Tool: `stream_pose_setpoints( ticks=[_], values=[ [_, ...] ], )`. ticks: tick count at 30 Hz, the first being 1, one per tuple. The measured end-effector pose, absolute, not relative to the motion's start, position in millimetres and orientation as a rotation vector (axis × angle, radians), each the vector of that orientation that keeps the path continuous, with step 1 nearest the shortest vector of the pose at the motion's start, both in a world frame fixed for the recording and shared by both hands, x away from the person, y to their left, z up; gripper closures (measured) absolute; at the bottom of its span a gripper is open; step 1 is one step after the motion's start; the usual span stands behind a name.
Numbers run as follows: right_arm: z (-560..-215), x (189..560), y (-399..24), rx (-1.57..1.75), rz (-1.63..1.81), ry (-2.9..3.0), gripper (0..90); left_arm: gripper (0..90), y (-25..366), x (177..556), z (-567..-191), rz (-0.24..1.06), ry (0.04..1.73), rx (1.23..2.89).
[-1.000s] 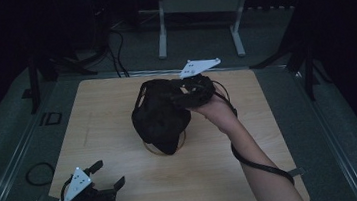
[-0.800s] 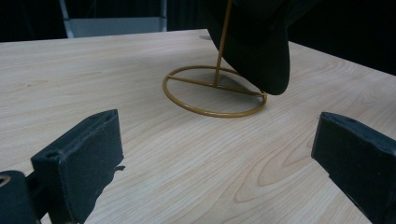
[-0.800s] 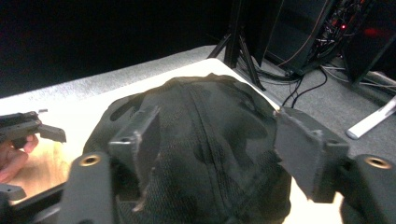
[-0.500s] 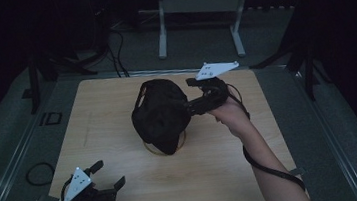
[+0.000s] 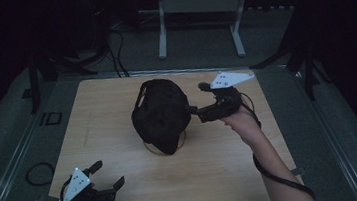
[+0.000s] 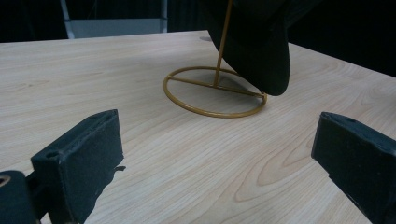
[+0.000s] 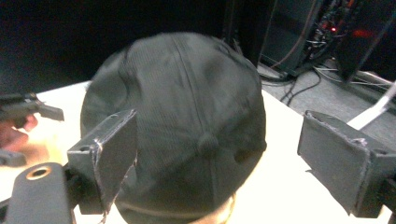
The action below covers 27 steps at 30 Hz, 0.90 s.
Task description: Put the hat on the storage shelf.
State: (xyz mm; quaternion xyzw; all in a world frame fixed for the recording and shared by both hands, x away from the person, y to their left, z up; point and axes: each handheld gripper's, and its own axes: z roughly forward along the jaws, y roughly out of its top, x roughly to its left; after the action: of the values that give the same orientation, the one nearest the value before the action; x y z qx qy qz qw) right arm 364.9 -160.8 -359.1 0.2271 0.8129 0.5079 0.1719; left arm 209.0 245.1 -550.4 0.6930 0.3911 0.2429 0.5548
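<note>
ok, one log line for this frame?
cap: on gold stand, table | right gripper: jaws just opened, beside cap, holding nothing | left gripper: open, near table corner

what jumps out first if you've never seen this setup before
The black cap perched on a gold wire stand in the middle of the wooden table draws the eye first. Just to its right, the right gripper points at the cap with its jaws wide open, nothing between them. The left gripper rests open at the table's near left corner, well apart from the cap.
</note>
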Motion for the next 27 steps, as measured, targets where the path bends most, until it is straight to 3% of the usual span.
stream_pose_setpoints(
  ticks=[27],
  values=[
    [-437, 350, -203, 0.749, 1.382, 2.334, 12.8, 2.5, 244, 209, -551, 0.576, 0.923, 1.639]
  ],
)
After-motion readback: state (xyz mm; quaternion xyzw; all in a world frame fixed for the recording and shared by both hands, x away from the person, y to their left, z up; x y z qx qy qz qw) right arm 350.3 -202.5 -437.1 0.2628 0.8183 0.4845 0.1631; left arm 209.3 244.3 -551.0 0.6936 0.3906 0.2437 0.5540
